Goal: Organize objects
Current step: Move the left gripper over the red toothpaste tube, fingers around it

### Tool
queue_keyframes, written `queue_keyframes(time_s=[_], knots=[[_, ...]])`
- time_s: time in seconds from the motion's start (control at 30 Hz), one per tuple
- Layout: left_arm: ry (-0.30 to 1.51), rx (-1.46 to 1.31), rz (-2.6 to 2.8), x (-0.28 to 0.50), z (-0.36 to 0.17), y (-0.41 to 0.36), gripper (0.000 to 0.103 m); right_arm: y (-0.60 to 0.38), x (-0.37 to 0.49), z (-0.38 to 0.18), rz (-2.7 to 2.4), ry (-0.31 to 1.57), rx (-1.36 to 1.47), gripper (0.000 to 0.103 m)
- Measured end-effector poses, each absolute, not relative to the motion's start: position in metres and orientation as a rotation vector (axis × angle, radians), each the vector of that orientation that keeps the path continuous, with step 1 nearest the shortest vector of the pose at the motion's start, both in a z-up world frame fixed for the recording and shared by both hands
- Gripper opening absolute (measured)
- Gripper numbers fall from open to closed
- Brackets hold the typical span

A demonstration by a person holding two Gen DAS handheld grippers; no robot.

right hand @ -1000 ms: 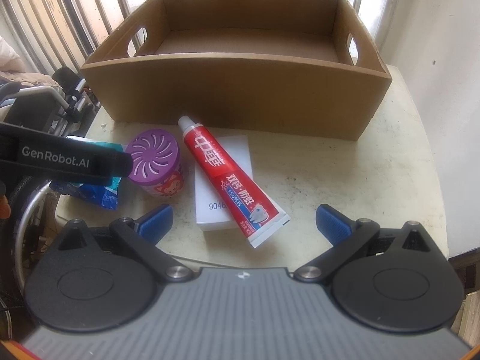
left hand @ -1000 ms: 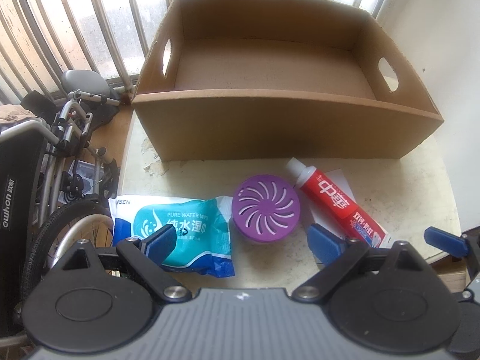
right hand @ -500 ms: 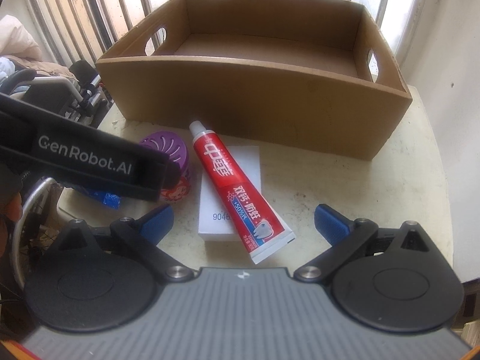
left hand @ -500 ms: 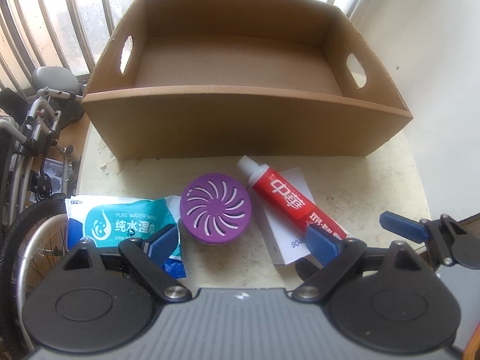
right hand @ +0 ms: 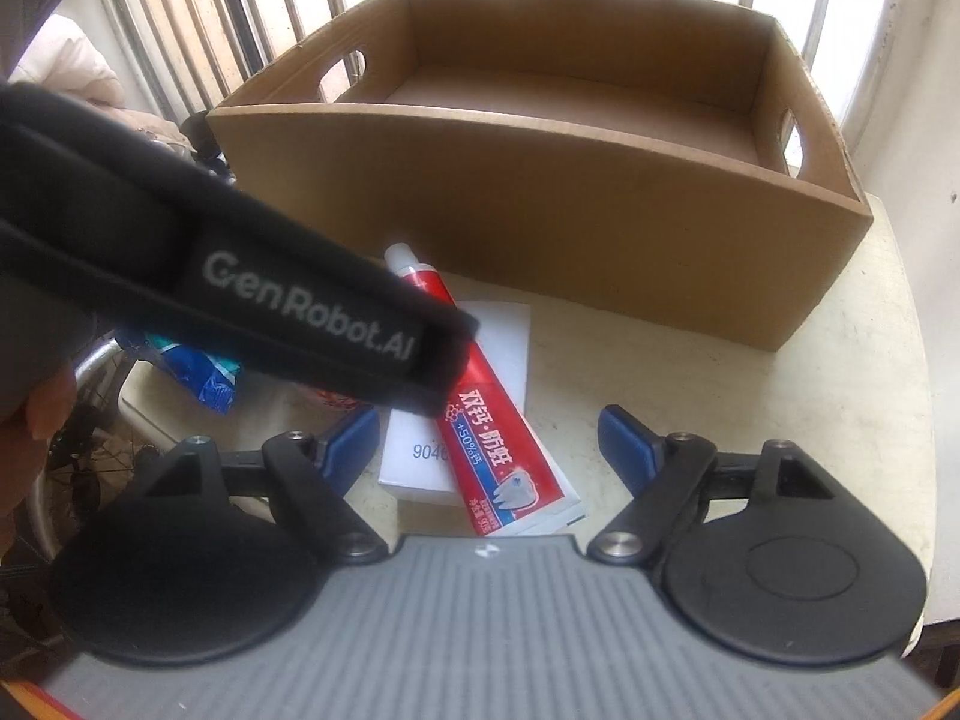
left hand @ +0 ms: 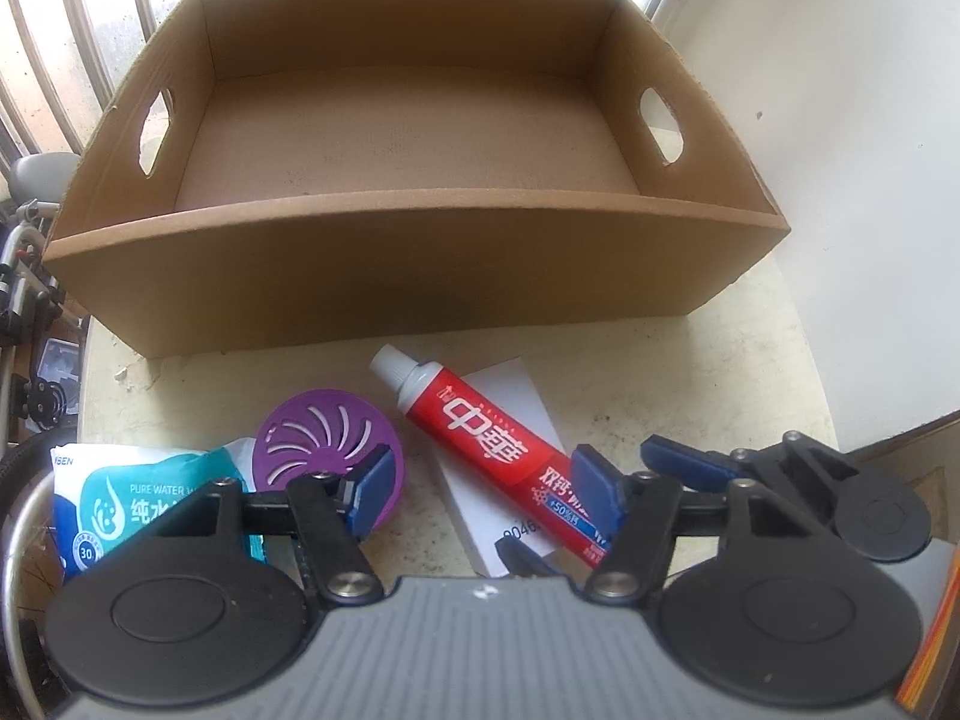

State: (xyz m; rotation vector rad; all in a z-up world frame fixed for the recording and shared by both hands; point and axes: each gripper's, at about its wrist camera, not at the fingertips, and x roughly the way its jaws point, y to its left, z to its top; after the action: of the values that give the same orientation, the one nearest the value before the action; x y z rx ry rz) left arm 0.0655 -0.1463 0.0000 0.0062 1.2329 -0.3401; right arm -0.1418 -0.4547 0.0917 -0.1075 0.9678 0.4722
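Brown open-topped cardboard box [left hand: 408,276] with cut-out side handles: stands at the far side of the cream table [left hand: 744,360], nothing in it. Red toothpaste tube with white cap [left hand: 480,438]: lies diagonally across a flat white carton [left hand: 510,390], just in front of the box. Purple round vented air-freshener lid [left hand: 318,438]: left of the tube. Blue-and-white wet-wipes pack [left hand: 120,492]: at the table's left edge. Left hand-held gripper [left hand: 480,489]: jaws spread, holding nothing, above the tube's lower end. Right hand-held gripper [right hand: 489,441]: jaws spread, holding nothing, over the tube's crimped end.
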Motion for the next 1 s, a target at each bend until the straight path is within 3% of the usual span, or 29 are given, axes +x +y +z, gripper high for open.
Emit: queue_keyframes(time_s=[0.1,0.3,0.8,1.0], knots=[[1.252,0.005,-0.34,0.072,-0.006,-0.151,0.06,-0.452,-0.139,0.087,0.507,0.968,-0.11,0.066],[1.315,0.004,-0.33,0.083,-0.018,-0.157,0.039,-0.448,-0.131,0.077,0.535,0.974,-0.124,0.052],[1.372,-0.072,-0.347,0.077,-0.023,-0.149,0.035,-0.45,-0.124,0.071,0.559,1.016,-0.123,0.035],[1.388,-0.078,-0.362,0.069,-0.022,-0.153,0.034,-0.452,-0.136,0.072,0.541,1.057,-0.102,0.033]])
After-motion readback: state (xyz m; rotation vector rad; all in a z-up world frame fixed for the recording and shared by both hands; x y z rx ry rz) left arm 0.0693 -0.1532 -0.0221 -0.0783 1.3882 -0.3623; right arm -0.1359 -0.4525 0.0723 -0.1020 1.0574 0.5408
